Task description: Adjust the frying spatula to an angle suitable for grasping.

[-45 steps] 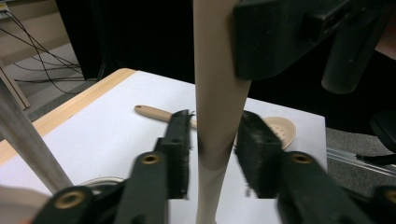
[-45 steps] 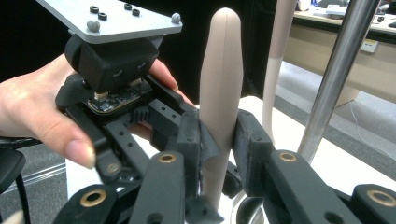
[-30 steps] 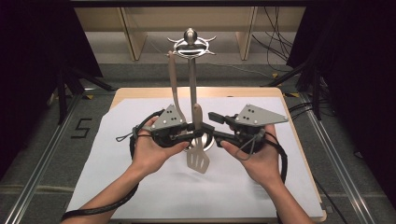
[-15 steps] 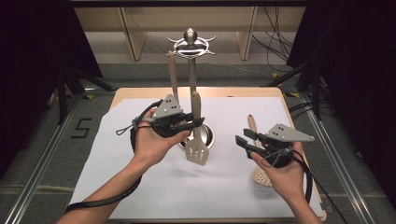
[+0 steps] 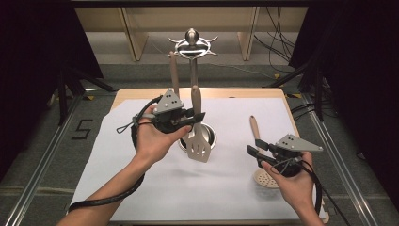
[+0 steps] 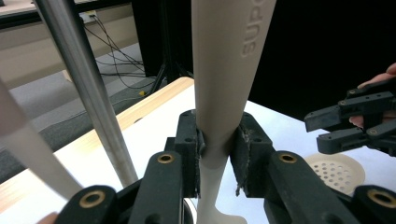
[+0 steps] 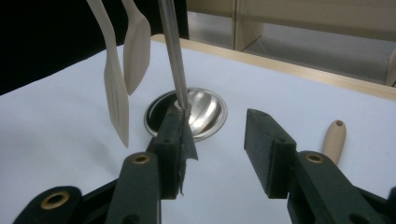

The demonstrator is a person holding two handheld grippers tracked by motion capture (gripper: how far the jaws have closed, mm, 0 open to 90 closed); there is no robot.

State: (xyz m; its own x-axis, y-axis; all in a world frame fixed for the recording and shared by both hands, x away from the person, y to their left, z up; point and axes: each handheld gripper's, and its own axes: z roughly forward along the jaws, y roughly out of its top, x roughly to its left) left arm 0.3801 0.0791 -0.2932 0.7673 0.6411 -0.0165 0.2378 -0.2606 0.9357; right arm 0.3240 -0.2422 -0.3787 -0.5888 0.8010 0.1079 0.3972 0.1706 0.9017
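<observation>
— Beige plastic was seen clamped in the left tool: what exactly was gripped there?

— The slotted spatula was held by its handle, upright, with the slotted blade hanging down over the round steel base of the utensil stand. In the left gripper view the handle was pinched tightly between both pads, with no gap left on either side.

— Where was the spatula placed relative to the stand?

— It was kept just beside the steel pole, lifted off the desk. A second beige utensil was seen hanging from the stand's top, close behind the left tool.

— And how was the right tool set?

— Its jaws were spread wide apart, and nothing was held between them. It was positioned low at the right side of the desk, well apart from the stand.

— What was lying near it?

— A perforated skimmer was laid flat on the white sheet, with its handle pointed away from the person. Its round head was partly covered by the right tool.
</observation>
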